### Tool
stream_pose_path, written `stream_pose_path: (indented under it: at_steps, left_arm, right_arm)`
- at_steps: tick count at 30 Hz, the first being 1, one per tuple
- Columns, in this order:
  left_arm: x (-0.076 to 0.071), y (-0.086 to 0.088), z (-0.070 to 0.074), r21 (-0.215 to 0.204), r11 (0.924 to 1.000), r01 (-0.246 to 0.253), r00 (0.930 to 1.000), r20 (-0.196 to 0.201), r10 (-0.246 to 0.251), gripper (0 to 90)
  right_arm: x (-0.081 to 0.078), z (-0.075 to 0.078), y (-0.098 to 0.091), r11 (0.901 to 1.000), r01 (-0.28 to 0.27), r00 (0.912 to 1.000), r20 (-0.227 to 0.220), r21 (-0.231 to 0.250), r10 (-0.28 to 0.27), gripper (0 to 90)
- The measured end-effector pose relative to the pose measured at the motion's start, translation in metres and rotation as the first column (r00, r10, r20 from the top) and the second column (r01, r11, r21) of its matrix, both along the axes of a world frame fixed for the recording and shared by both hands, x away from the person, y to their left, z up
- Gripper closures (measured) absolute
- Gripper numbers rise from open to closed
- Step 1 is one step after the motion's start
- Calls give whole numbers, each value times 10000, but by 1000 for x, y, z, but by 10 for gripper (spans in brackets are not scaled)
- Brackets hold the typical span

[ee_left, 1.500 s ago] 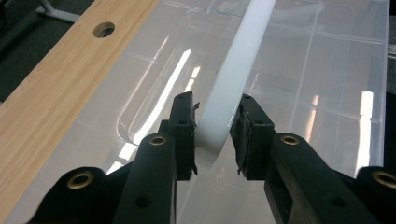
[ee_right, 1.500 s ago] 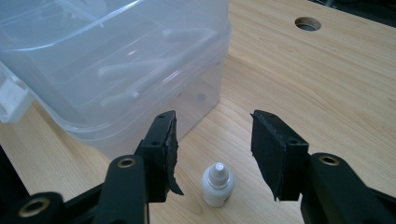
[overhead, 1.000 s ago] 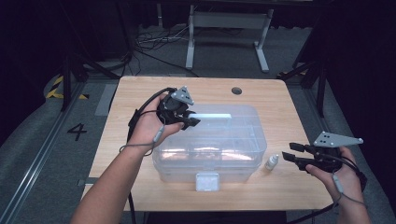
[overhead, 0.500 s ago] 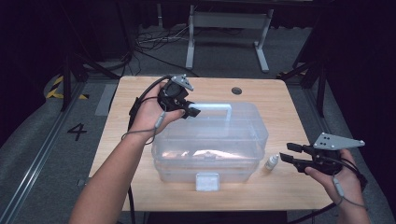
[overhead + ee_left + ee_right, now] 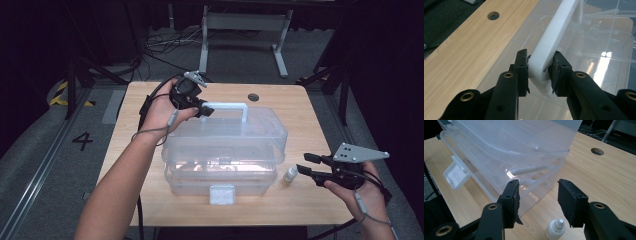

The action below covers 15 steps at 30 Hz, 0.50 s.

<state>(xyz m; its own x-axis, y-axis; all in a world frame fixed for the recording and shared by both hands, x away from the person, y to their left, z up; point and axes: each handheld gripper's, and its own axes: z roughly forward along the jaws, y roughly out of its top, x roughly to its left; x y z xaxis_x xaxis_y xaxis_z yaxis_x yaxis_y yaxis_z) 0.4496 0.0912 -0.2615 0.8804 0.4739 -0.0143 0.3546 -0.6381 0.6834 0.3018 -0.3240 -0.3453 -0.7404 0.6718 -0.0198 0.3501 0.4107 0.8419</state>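
A clear plastic box (image 5: 220, 175) stands mid-table, its white latch (image 5: 221, 194) facing the near edge. Its clear lid (image 5: 225, 135) is lifted above the base. My left gripper (image 5: 202, 111) is shut on the left end of the lid's white handle (image 5: 227, 106). The left gripper view shows both pads (image 5: 522, 67) pressing the handle (image 5: 554, 37). My right gripper (image 5: 306, 165) is open, low at the box's right end, just over a small white bottle (image 5: 290, 174). In the right gripper view the bottle (image 5: 555, 229) stands between and below the open jaws, by the box (image 5: 499, 157).
The wooden table (image 5: 305, 115) has a round hole (image 5: 253, 97) behind the box. Its right edge is close to my right hand. A metal stand (image 5: 245, 30) and cables sit on the floor beyond the far edge.
My left gripper has moved up and away with the handle, raising the lid off the base. My right gripper has edged slightly toward the bottle.
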Motion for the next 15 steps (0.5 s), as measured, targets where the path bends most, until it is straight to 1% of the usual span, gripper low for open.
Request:
stream_pose_path:
  at_steps: [6,7,9,12,15]
  left_arm:
    - [8,-1,4,92,9999,-114,9997,-217,116,700]
    - [10,-1,5,195,9998,-43,9998,-217,47,699]
    - [12,-2,6,159,9998,-93,9997,-245,97,697]
    - [17,-1,7,117,9999,-54,9991,-429,59,697]
    - [19,-1,7,91,10000,-41,9985,-538,45,697]
  right_arm:
    - [0,1,2,10000,-14,10000,79,66,14,532]
    - [0,2,3,10000,-14,9999,133,83,13,536]
    - [-1,3,3,10000,-13,9998,185,84,12,539]
    - [-1,3,4,9999,-54,9998,214,100,52,543]
    - [0,2,6,9999,-121,9996,237,63,119,556]
